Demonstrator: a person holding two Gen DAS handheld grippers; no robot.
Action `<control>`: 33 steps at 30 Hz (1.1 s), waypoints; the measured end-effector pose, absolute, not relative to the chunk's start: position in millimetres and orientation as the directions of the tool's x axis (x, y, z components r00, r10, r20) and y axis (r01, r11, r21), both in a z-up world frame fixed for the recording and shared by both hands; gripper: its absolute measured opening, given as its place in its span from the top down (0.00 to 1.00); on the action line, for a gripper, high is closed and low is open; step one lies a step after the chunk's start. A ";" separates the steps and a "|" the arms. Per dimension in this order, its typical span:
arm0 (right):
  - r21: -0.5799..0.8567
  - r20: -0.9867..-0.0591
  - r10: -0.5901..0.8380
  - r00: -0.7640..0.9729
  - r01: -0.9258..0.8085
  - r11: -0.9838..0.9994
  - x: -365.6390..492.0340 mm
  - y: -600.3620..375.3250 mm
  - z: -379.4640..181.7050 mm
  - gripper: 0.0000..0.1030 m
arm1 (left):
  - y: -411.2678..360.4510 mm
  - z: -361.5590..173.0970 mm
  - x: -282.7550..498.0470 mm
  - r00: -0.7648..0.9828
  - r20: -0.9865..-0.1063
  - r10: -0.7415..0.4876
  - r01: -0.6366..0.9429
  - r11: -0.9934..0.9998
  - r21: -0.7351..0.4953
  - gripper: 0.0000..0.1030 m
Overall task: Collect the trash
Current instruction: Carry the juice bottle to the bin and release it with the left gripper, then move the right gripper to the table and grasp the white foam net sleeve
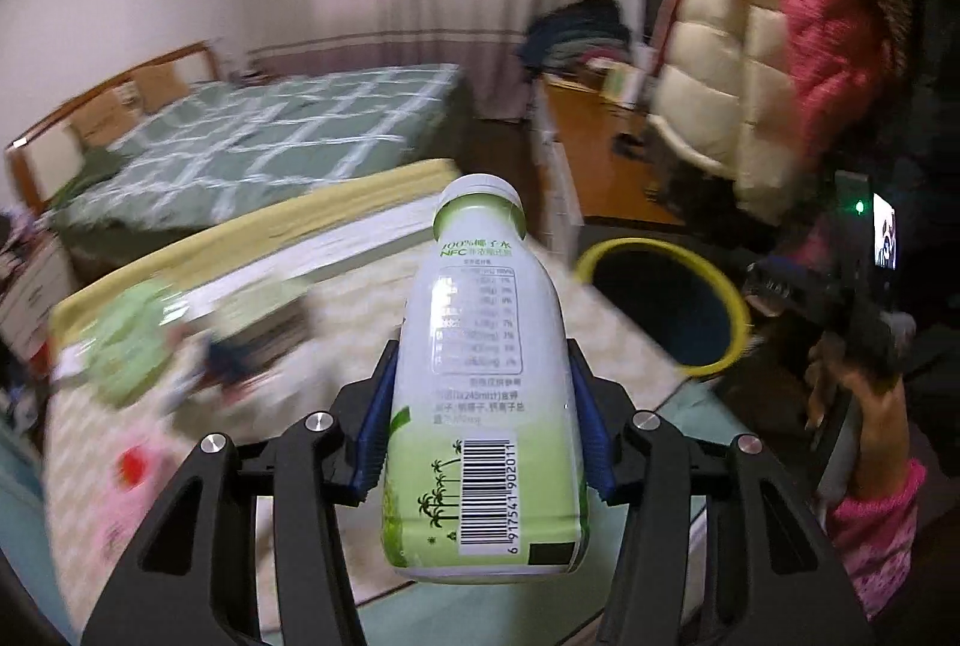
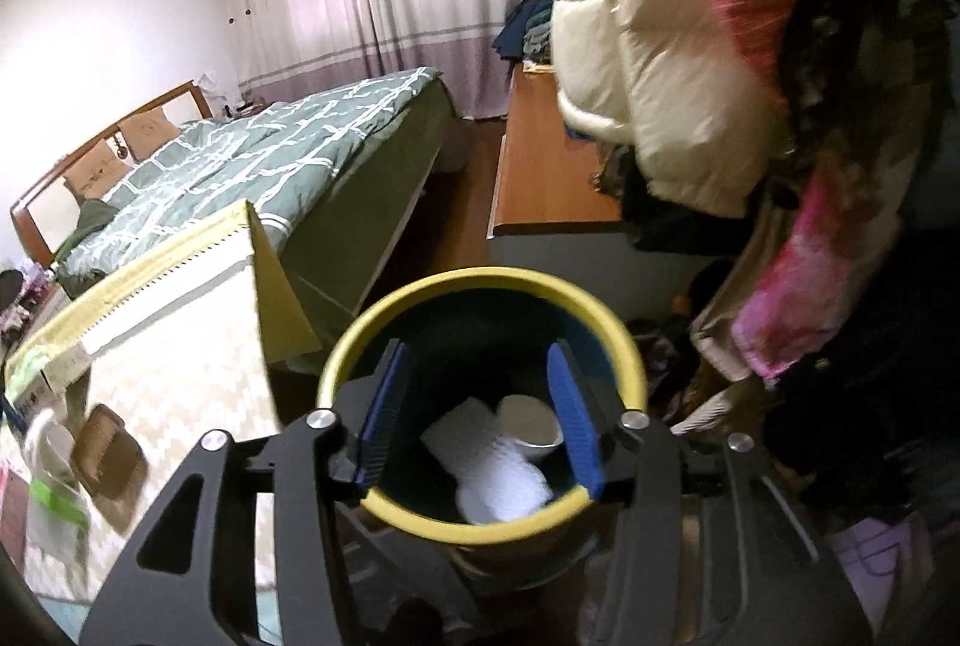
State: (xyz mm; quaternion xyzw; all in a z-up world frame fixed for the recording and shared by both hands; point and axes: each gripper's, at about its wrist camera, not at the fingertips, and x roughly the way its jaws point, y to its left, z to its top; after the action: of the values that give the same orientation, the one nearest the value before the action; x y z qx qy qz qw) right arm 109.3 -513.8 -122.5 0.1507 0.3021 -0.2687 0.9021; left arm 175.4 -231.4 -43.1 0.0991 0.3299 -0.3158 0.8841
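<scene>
Left gripper (image 1: 483, 421) pinches the bottle (image 1: 480, 376), cap pointing away along its fingers; right gripper (image 2: 480, 415) spread, empty.

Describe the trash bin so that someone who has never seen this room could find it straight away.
Start at the bed with the green checked cover, then come to the near corner of the patterned table in front of it. The trash bin stands just off that corner: a dark round bin with a bright yellow rim, white rubbish inside.
</scene>
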 end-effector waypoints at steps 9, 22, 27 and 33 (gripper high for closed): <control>0.129 -0.638 -0.407 0.653 0.612 0.780 65.0 -545.8 -134.1 0.54 | -382.0 -68.2 201.7 0.417 -0.704 -0.575 0.753 0.652 -0.086 0.50; 0.189 -0.658 -0.413 0.629 0.669 0.718 35.1 -586.2 -154.3 0.53 | -507.6 -128.0 228.2 0.330 -0.781 -0.530 0.789 0.609 -0.080 0.50; 0.194 -0.667 -0.408 0.623 0.675 0.712 39.1 -590.6 -158.8 0.52 | -519.4 -131.8 230.4 0.386 -0.760 -0.522 0.773 0.633 -0.042 0.22; 0.192 -0.670 -0.383 0.636 0.647 0.738 49.7 -582.0 -160.9 0.51 | -472.3 -96.1 216.3 0.445 -0.693 -0.567 0.751 0.658 -0.056 0.18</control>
State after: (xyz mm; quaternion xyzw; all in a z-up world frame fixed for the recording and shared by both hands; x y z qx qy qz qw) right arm 49.7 -582.0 -160.9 0.2128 0.3103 -0.2930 0.8789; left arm 216.3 -472.3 -96.1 0.1306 0.3514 -0.3924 0.8399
